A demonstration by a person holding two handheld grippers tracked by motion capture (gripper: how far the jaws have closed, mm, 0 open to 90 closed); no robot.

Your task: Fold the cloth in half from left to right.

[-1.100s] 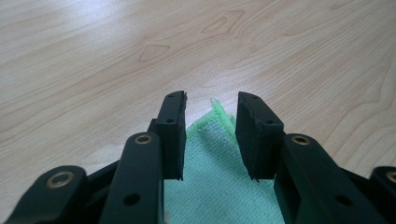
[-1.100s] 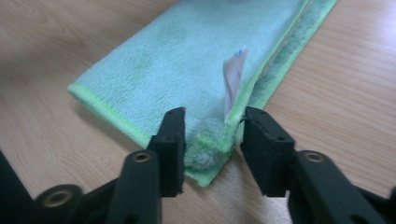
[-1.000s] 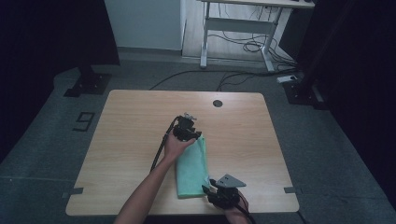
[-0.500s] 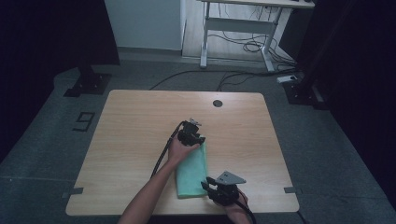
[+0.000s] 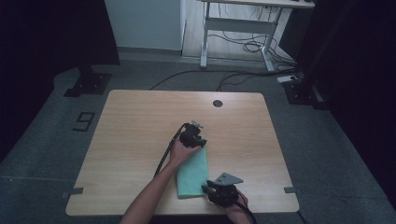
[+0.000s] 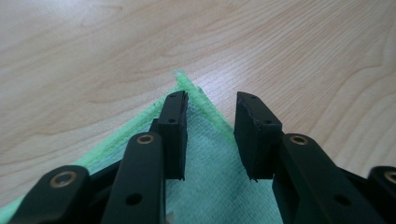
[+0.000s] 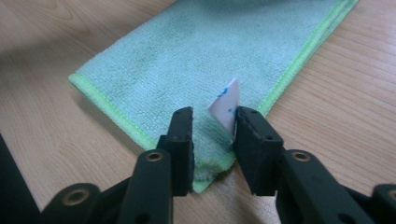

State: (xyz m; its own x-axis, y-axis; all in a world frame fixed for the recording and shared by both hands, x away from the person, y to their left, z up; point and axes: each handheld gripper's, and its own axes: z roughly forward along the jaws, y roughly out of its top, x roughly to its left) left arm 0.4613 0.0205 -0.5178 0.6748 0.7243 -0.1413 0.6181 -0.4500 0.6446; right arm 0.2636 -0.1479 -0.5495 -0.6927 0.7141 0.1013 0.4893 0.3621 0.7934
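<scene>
A folded green microfibre cloth (image 5: 192,175) lies on the wooden table (image 5: 140,121) near its front edge. My left gripper (image 5: 193,136) stands at the cloth's far end. In the left gripper view its jaws (image 6: 210,100) are open, straddling a corner of the cloth (image 6: 210,186) that lies flat beneath them. My right gripper (image 5: 208,189) is at the near right corner. Its jaws (image 7: 214,114) have just been opening, with the corner of the cloth (image 7: 196,70) and a white label (image 7: 226,105) between them; the label leans on the right pad.
A round dark cable hole (image 5: 217,103) sits near the table's far edge. Behind the table stand a white desk frame (image 5: 243,28) with cables on the floor and dark stand bases (image 5: 88,84). Bare wood spreads left of the cloth.
The left gripper has edged slightly toward the person, along the cloth's far end. The right gripper stays at the near corner.
</scene>
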